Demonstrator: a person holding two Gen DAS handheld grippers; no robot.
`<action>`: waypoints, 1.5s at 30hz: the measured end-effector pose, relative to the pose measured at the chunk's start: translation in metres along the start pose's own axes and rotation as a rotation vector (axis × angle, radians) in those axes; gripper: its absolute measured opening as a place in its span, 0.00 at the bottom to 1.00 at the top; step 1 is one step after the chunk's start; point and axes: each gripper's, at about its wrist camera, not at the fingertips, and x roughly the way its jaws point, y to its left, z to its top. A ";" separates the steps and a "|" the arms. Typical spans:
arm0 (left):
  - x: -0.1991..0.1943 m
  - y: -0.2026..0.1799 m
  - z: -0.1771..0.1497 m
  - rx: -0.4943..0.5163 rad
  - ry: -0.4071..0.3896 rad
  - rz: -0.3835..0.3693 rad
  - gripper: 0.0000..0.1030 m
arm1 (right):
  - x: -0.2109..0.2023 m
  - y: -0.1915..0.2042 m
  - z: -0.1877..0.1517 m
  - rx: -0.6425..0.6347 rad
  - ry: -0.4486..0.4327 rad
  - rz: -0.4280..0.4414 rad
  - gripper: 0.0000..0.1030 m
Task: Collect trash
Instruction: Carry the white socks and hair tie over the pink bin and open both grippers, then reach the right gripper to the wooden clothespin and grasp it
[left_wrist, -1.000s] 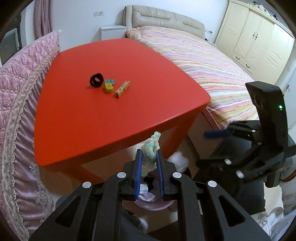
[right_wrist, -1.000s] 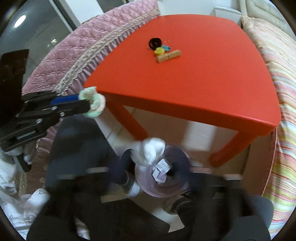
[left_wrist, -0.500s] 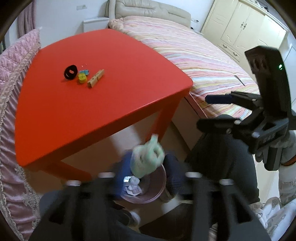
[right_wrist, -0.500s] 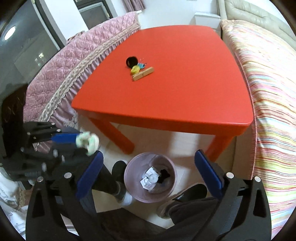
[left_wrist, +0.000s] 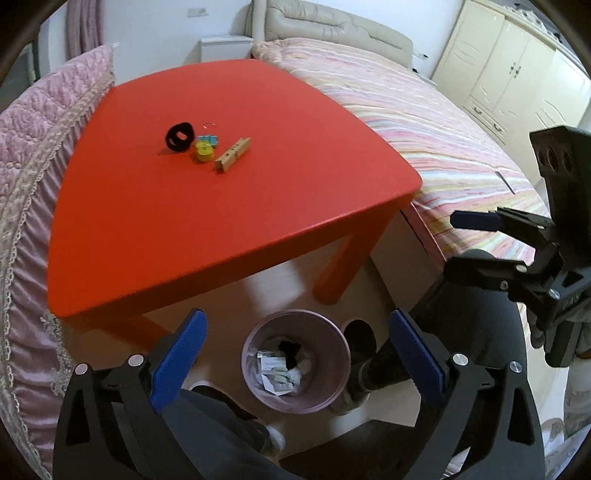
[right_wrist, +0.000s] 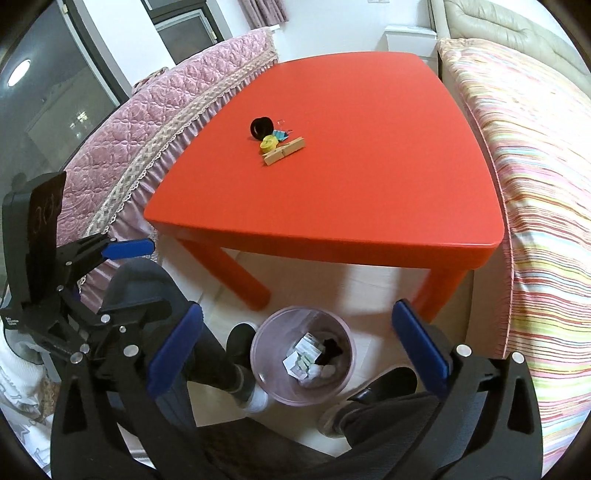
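A pink trash bin (left_wrist: 255, 345) stands on the floor under the near edge of the red table (left_wrist: 229, 206); it also shows in the right wrist view (right_wrist: 345, 338). Crumpled paper and a pale green wad (left_wrist: 291, 374) lie inside it. My left gripper (left_wrist: 295, 350) is open and empty, held above the bin. My right gripper (right_wrist: 295, 347) is open and empty, also above the bin. On the table lie a black ring (left_wrist: 180, 136), a yellow tape roll (left_wrist: 204, 151), a blue clip (left_wrist: 211, 139) and a wooden clothespin (left_wrist: 232, 154).
A striped bed (left_wrist: 424, 122) runs along the table's right side. A pink quilted sofa (left_wrist: 33, 155) lies on the left. The person's legs and shoes (right_wrist: 243, 373) flank the bin. Cream wardrobes (left_wrist: 517, 66) stand at the far right.
My left gripper opened and let go of the pale green wad, which now lies in the bin. Both grippers have risen a little.
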 end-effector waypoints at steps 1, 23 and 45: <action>-0.001 0.001 0.000 -0.004 -0.004 0.010 0.92 | 0.001 0.001 0.001 -0.003 0.003 0.003 0.97; -0.030 0.047 0.017 -0.111 -0.114 0.073 0.92 | 0.046 0.036 0.108 -0.234 0.047 0.000 0.97; -0.037 0.076 0.004 -0.196 -0.113 0.092 0.92 | 0.172 0.047 0.177 -0.471 0.288 0.002 0.87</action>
